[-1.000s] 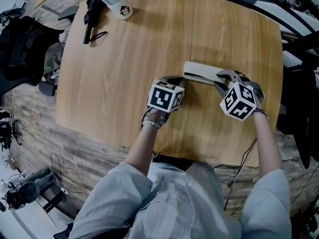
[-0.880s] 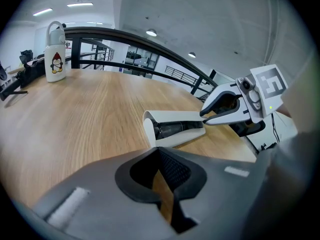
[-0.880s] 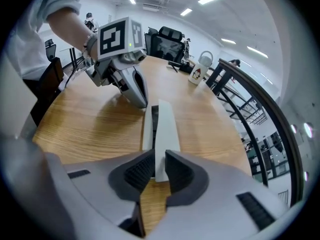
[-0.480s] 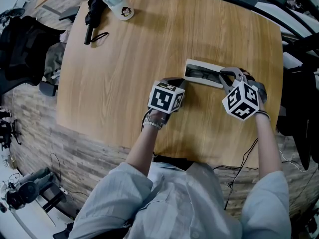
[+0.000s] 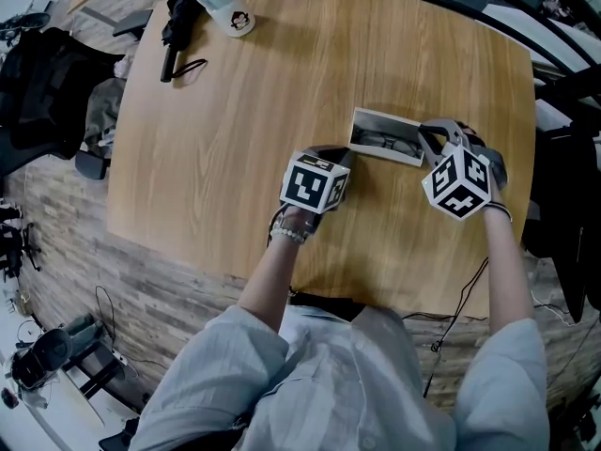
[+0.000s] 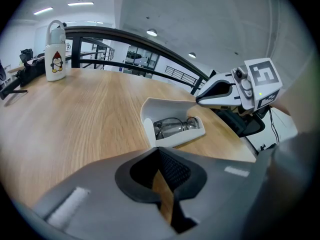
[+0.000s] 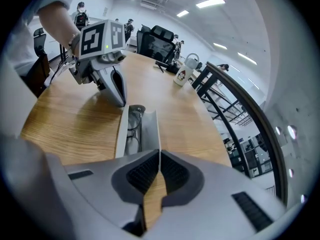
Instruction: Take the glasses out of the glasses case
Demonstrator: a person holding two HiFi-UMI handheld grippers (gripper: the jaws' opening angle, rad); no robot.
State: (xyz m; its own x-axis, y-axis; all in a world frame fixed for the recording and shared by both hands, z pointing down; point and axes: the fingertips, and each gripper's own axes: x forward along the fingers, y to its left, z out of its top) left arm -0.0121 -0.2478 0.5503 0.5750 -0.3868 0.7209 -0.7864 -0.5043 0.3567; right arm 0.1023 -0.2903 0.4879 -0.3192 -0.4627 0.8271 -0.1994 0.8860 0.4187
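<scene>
one glasses case lies open on the counter, one pair of glasses inside. of the two tools, the right hand-held gripper pinches the thin raised lid. the left hand-held gripper, jaws together and empty, sits just beside the case's other end. one white bottle stands well apart. in the head view the case's right end hides behind the right hand-held gripper. a second ago the case was closed.

Open office, desk chairs, ceiling striplights
</scene>
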